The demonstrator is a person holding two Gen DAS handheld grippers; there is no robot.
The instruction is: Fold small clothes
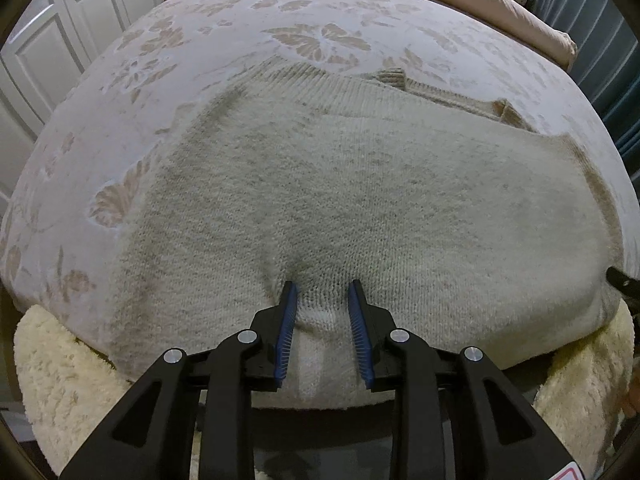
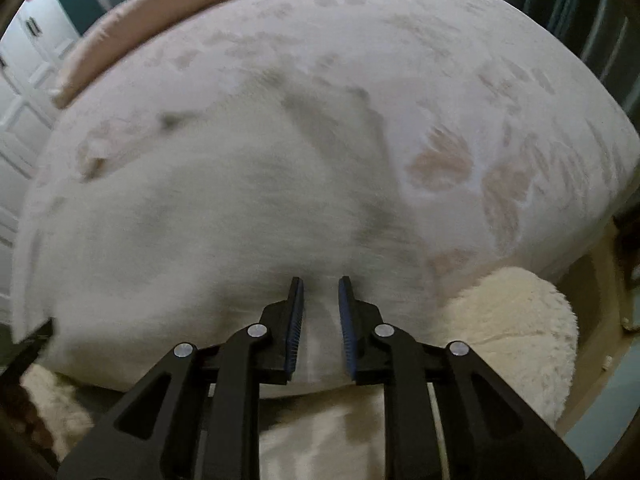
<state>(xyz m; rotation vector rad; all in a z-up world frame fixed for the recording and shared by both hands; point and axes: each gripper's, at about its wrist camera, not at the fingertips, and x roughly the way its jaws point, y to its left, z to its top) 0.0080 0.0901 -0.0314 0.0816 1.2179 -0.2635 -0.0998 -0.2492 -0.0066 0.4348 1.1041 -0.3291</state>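
Two claws, left claw (image 1: 322,290) and right claw (image 2: 320,285), each pinch the near edge of the soft, floppy knit sweater (image 1: 360,184) on the bed (image 1: 280,12), likely light but stretchy.

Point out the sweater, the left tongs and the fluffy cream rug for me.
sweater (image 1: 360,184): left wrist view, middle of the knit body.
left tongs (image 1: 322,294): left wrist view, between the blue-padded tips.
fluffy cream rug (image 2: 516,332): right wrist view, top of the pile.
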